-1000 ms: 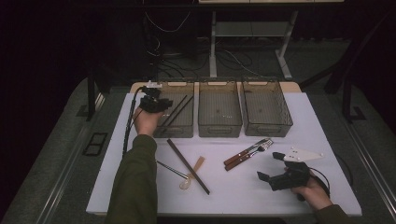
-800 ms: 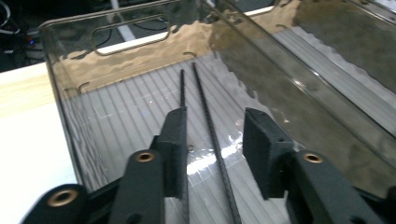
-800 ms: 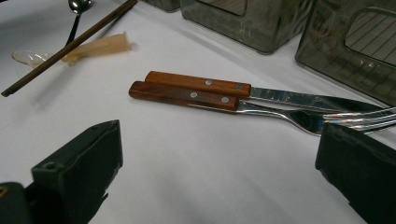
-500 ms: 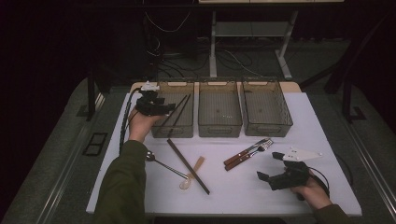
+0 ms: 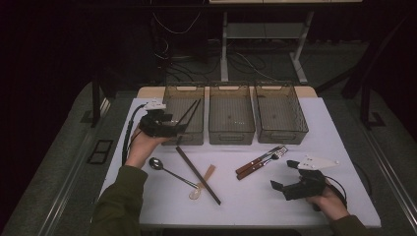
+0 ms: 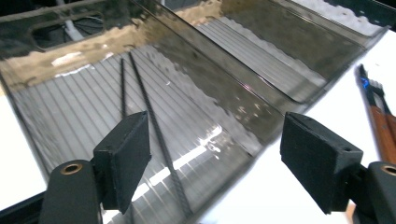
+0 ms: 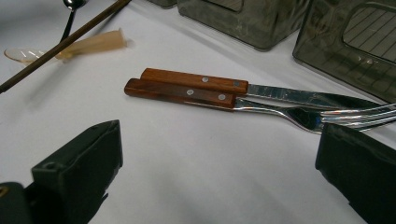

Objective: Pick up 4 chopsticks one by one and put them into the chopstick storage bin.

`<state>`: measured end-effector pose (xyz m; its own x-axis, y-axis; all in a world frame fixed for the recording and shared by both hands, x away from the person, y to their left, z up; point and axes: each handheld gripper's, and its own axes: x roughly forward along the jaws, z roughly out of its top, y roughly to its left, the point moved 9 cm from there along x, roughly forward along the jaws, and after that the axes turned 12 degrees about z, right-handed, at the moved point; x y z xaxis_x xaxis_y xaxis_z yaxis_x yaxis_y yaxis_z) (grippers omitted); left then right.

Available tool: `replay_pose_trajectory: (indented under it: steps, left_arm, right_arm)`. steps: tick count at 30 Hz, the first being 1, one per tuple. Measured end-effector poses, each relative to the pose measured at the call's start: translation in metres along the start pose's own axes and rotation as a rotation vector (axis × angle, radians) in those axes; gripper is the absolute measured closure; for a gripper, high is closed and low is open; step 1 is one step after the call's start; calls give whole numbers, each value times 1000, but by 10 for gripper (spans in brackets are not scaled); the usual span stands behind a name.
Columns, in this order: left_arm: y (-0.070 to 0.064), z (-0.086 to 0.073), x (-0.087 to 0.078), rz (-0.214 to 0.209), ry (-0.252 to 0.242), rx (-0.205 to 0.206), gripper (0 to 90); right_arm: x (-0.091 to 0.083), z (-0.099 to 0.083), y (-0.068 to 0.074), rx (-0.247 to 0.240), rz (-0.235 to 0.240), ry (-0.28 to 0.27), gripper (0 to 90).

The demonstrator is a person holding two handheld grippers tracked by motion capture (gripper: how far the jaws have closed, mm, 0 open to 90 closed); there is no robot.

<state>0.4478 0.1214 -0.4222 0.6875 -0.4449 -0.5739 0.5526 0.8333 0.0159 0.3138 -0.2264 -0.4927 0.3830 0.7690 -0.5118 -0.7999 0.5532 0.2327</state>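
Chopsticks (image 5: 189, 114) lean in left bin (image 5: 183, 123); left gripper (image 5: 169, 129) open beside it

Left tongs (image 5: 169, 129) held up at far left, jaws spread wide, empty; left hand (image 5: 142, 143) under them, green-sleeved forearm (image 5: 120, 196) reaching forward from bottom edge. Right tongs (image 5: 280, 187) low at near right, jaws wide apart, empty, pointing left; right hand (image 5: 327, 201) gripping rear.

Tabletop (image 5: 295, 206): white. Bins (image 5: 231, 115): smoky translucent grey, ribbed floors. Knife (image 7: 196, 83) and fork (image 7: 182, 95): reddish-brown wood handles, silver rivets and metal. Chopstick (image 5: 198, 175): dark brown. Fingers (image 6: 122, 161): matte black. Sleeve (image 5: 120, 206): olive green.
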Motion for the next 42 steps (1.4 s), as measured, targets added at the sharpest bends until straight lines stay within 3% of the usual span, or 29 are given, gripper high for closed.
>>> replay_pose_trajectory:
  steps: [13,23,26,32,38,42]
  left_arm:
    - [-30,-23,-20,-31,-34,48,219]
    - [-49,-54,-32,-55,-30,87,306]
    - [-53,-62,-36,-72,-25,82,330]
    - [-65,-74,-44,-118,-17,97,442]
    - [-89,-90,-48,-182,15,155,631]
    - [-105,-94,-50,-221,22,169,733]
  right_arm:
    - [0,0,0,1,-2,1,9]
    - [0,-1,0,0,-6,3,9]
    - [0,0,0,-3,-7,1,9]
    - [0,0,1,-4,-9,1,9]
    - [0,0,1,-5,-9,1,9]
    - [0,0,2,-7,-8,-1,9]
